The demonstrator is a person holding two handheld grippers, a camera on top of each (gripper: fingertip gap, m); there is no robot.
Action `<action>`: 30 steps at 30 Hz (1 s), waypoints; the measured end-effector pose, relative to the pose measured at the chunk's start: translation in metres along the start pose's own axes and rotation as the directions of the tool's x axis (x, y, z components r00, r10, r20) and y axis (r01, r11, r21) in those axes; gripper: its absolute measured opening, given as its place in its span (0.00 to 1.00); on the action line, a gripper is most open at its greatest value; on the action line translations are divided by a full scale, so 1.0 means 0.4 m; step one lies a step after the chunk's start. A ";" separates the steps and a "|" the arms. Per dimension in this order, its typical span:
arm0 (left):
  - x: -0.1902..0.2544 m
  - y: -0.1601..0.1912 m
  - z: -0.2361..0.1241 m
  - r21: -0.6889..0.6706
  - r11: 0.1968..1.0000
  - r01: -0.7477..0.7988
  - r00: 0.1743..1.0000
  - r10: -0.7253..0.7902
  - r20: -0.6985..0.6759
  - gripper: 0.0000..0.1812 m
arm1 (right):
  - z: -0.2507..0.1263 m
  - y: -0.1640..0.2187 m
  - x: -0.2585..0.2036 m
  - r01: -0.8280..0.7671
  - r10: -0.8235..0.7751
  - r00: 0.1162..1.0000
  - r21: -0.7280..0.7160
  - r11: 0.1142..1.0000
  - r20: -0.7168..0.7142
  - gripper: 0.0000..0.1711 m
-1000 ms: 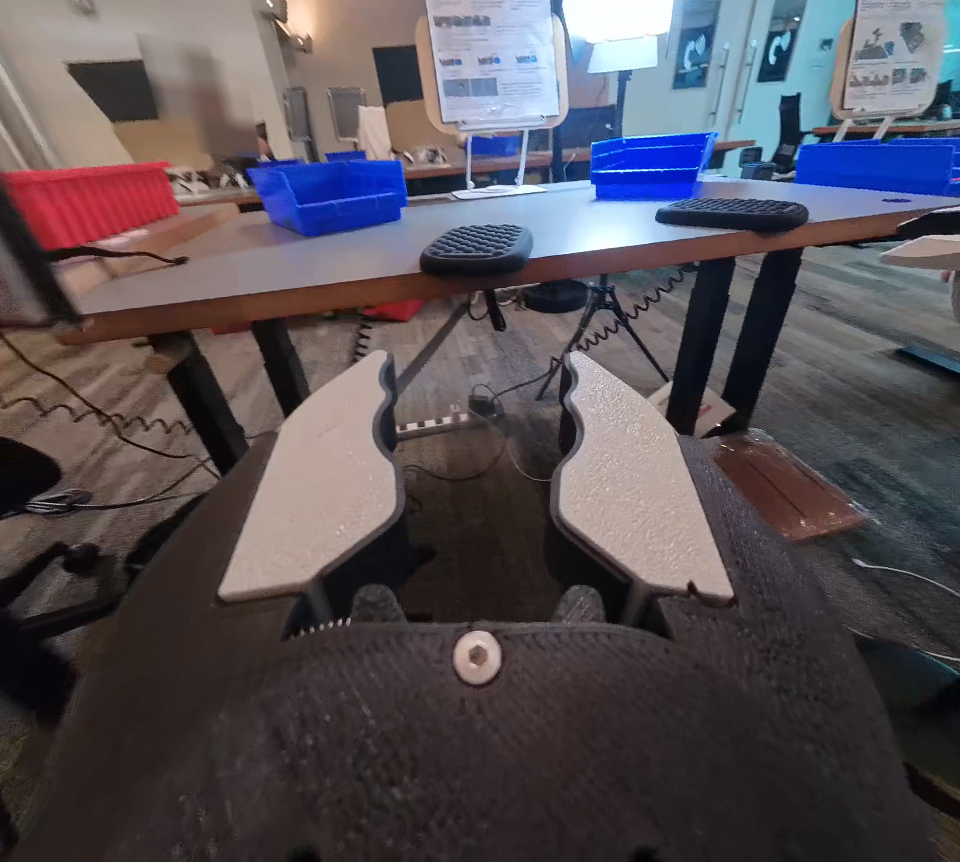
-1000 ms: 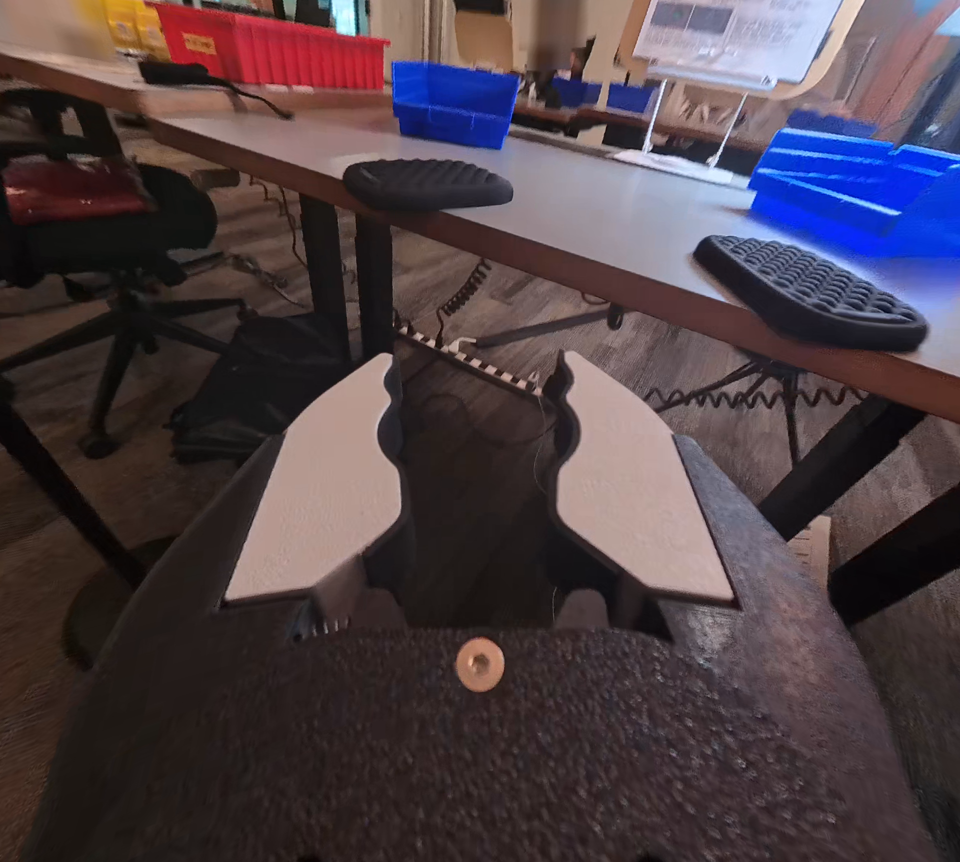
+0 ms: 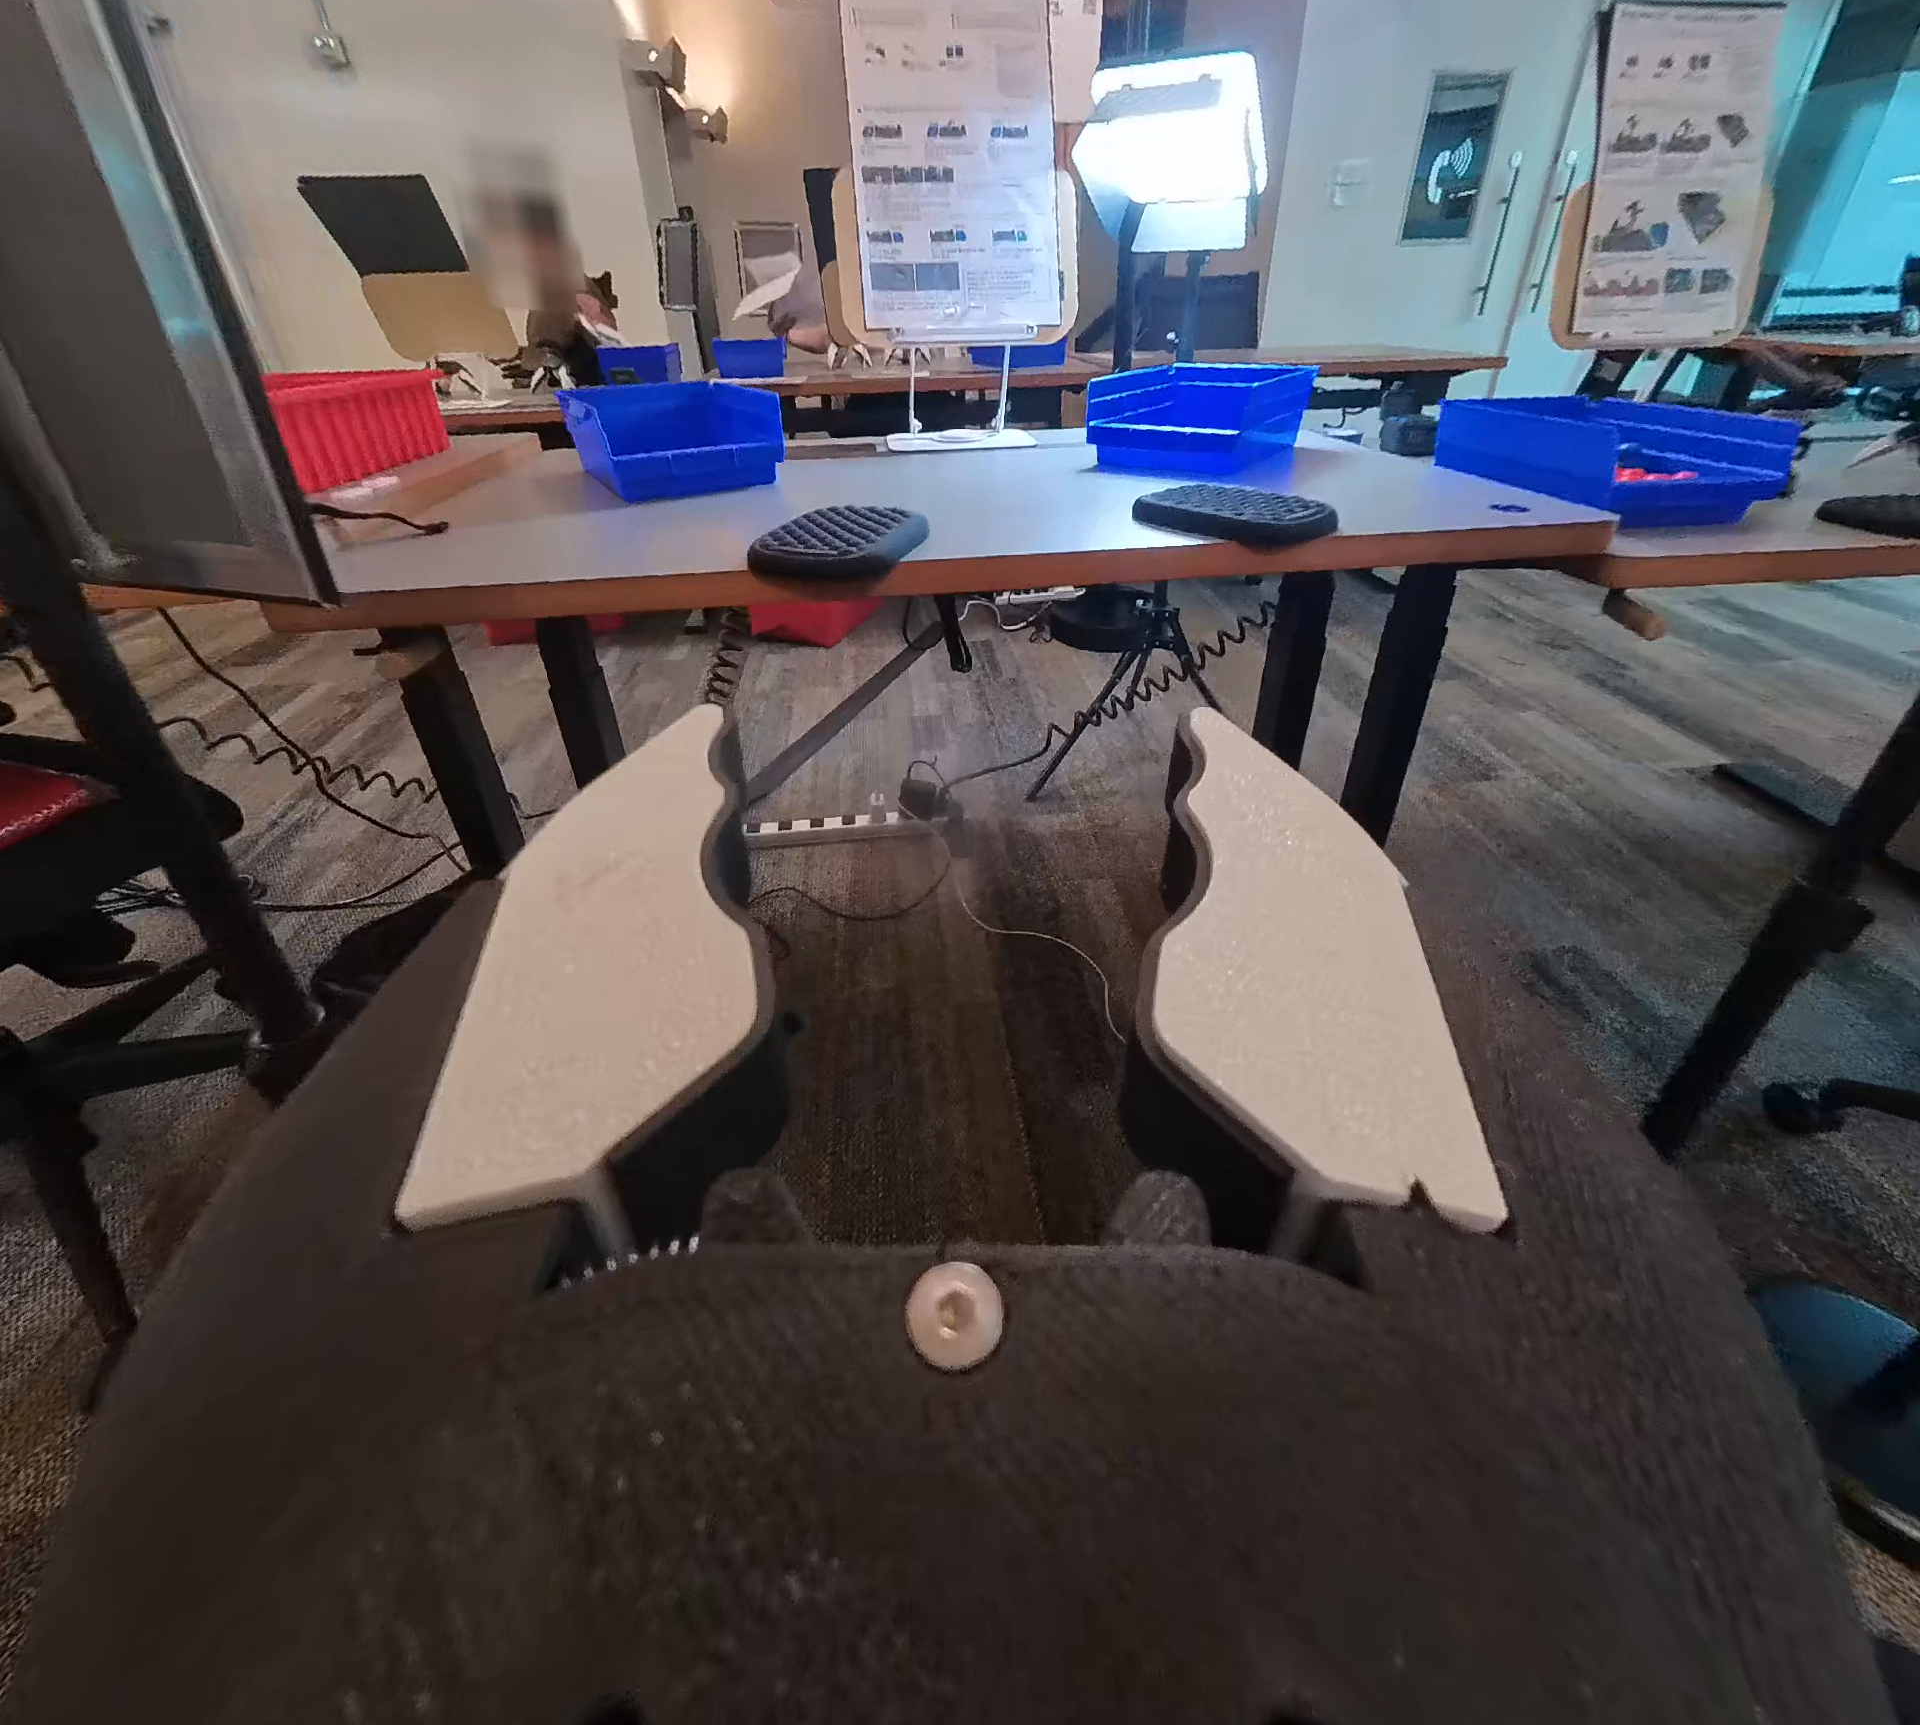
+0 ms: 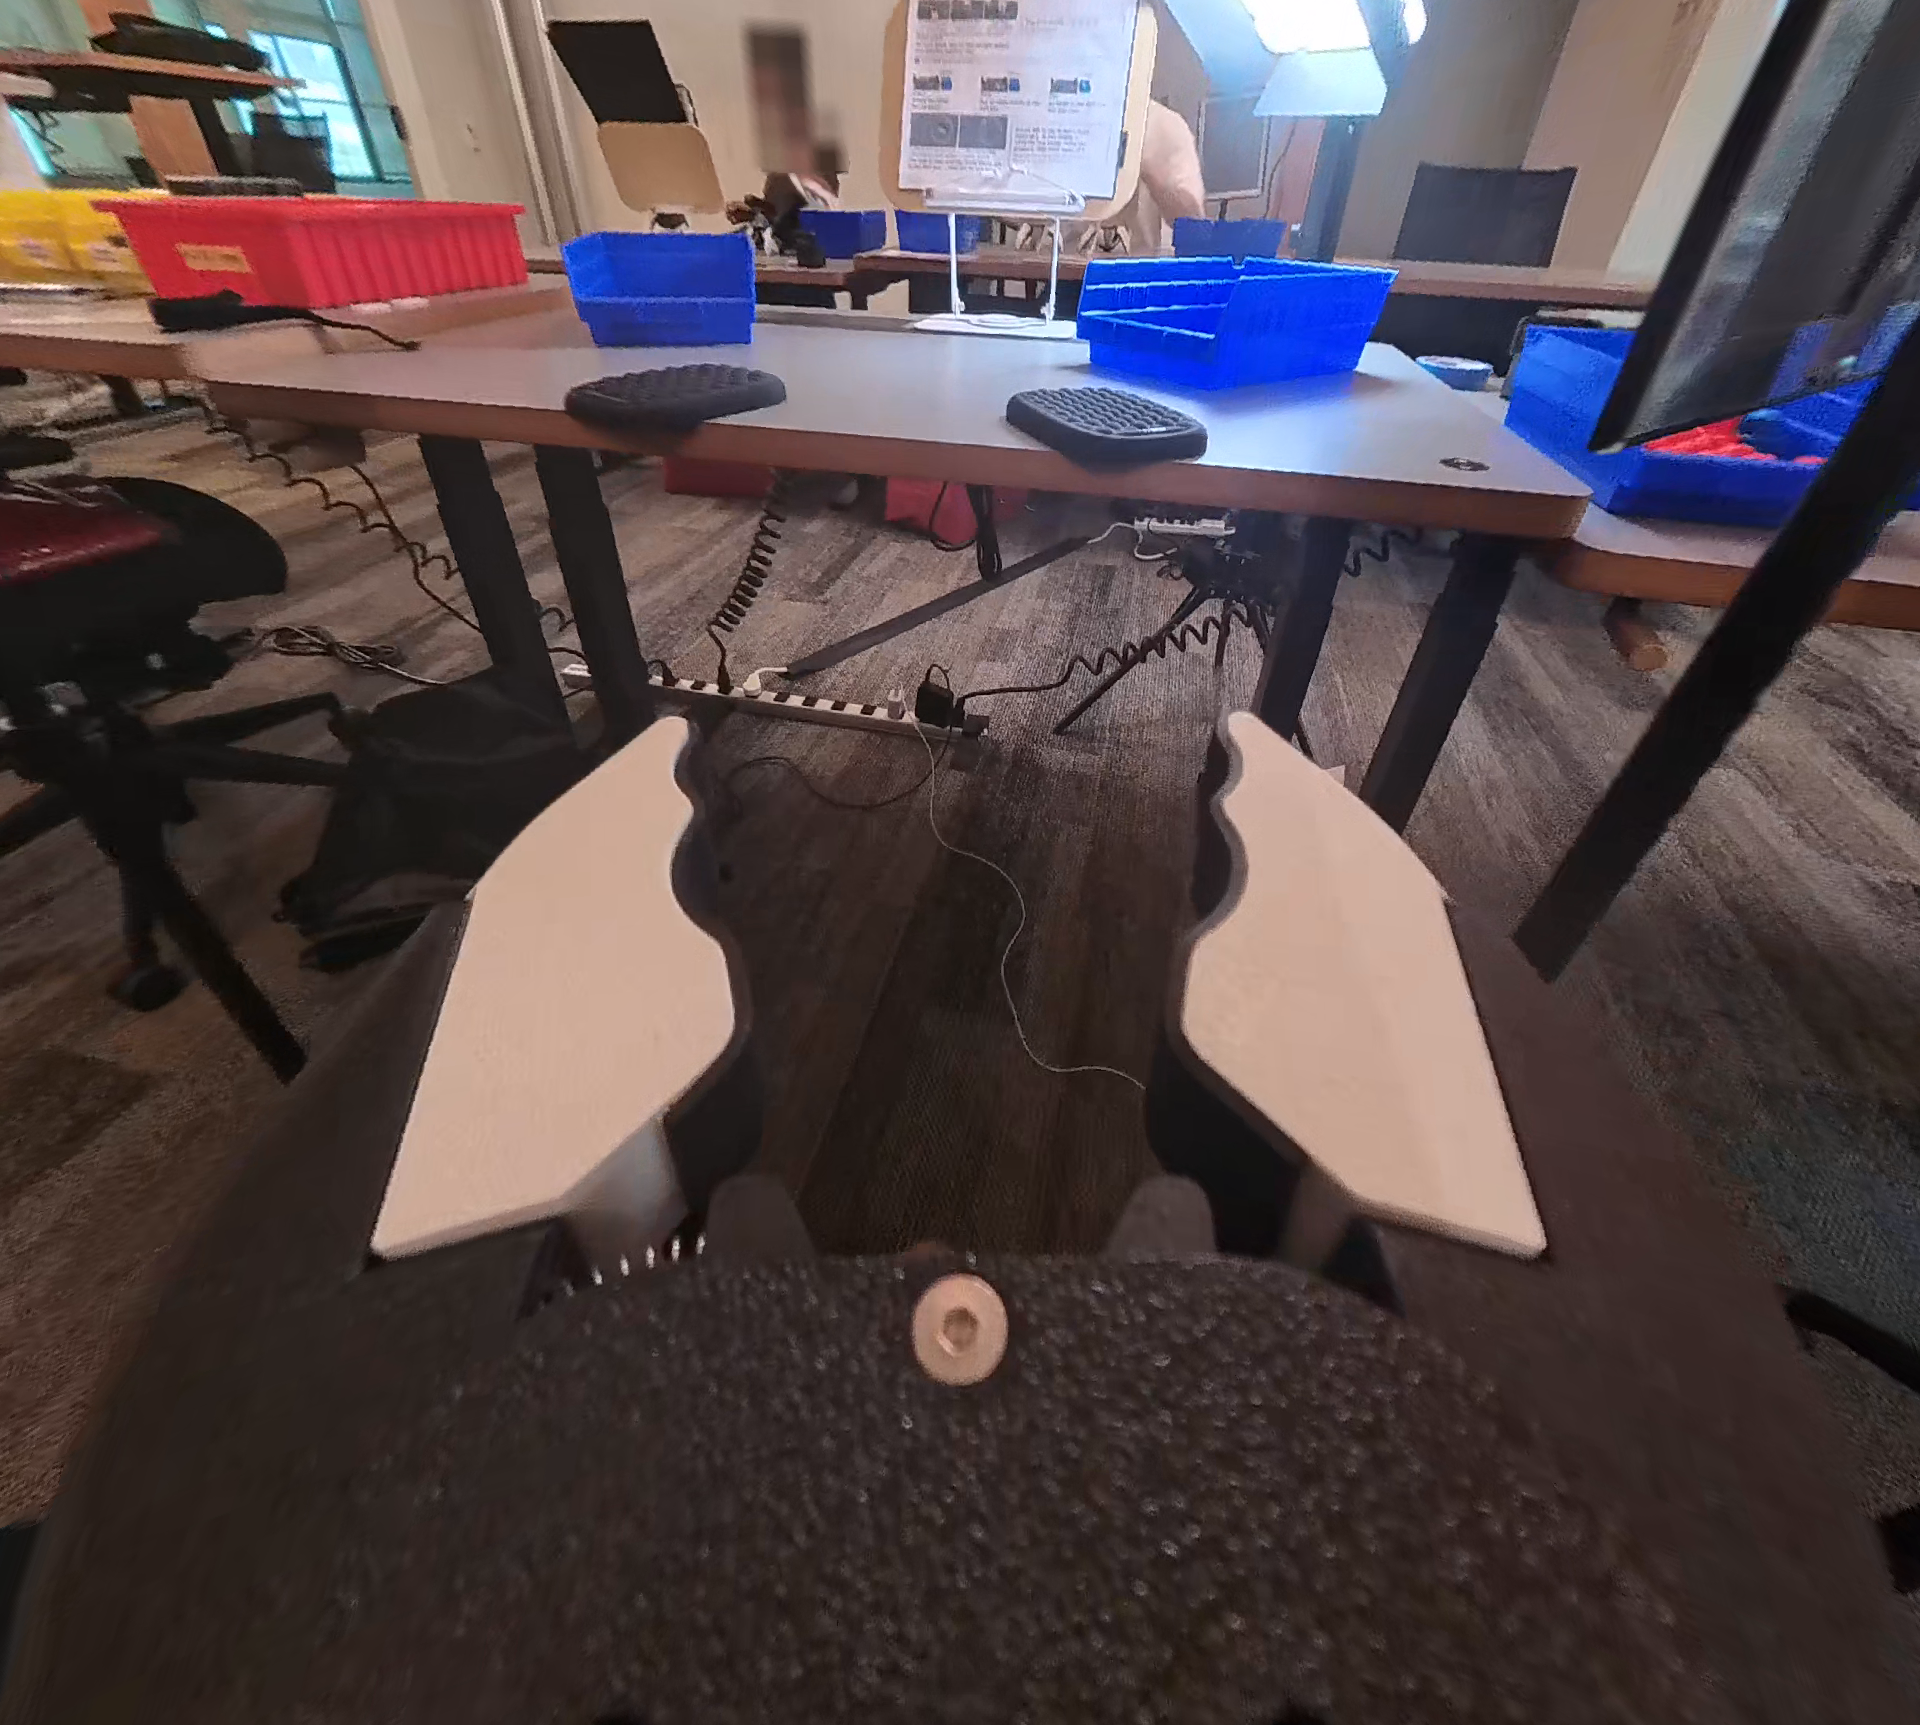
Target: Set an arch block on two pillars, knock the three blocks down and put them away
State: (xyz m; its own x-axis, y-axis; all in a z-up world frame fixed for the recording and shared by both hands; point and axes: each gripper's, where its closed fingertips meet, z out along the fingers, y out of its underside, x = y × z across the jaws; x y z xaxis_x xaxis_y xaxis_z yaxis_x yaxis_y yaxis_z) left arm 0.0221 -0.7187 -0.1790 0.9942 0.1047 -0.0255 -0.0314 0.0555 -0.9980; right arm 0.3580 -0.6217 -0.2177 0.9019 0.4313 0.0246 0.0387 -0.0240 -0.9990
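Fingers point(image 3: 613, 979) of left gripper point(image 3: 956, 802) spread wide, nothing between — same for right gripper point(image 4: 951, 802), fingers point(image 4: 582, 979) parted, empty. Both held low over carpet, short of table point(image 3: 1039, 532) front edge; open floor ahead. Two black pads point(image 3: 836, 541) overhang that edge. Red pieces — perhaps blocks point(image 4: 1714, 441) — lie in blue bin point(image 4: 1662, 480) on neighbouring table, far right; shape, long axis unreadable.

Two black bumpy pads point(image 3: 837, 541) point(image 3: 1234, 515) at the tabletop's point(image 3: 1018, 512) near edge, two blue bins point(image 3: 673, 451) point(image 3: 1195, 415) nearer its far edge, one poster stand point(image 3: 951, 158) at the far edge.
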 end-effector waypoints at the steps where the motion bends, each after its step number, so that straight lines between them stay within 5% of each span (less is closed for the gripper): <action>1: -0.006 0.016 0.034 -0.008 1.000 -0.003 1.000 0.004 0.005 0.43 | 0.035 0.010 0.008 0.000 0.000 1.000 -0.004 1.000 -0.004 0.54; 17: -0.147 0.279 0.807 0.006 1.000 -0.013 1.000 0.013 -0.003 0.46 | 0.727 0.077 0.089 0.103 -0.102 0.994 0.008 0.995 -0.034 0.56; 30: -0.199 0.177 1.201 0.020 0.998 -0.060 0.998 0.060 -0.013 0.46 | 1.025 -0.049 0.198 0.078 -0.071 0.994 0.078 0.994 -0.083 0.55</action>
State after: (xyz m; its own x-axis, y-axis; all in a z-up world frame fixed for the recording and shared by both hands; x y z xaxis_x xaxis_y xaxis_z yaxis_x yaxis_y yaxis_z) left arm -0.1088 -0.2462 -0.2197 0.9917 0.0952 -0.0860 -0.0928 0.0691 -0.9933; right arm 0.2524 -0.2172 -0.2120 0.9295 0.3552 0.0990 0.0754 0.0797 -0.9940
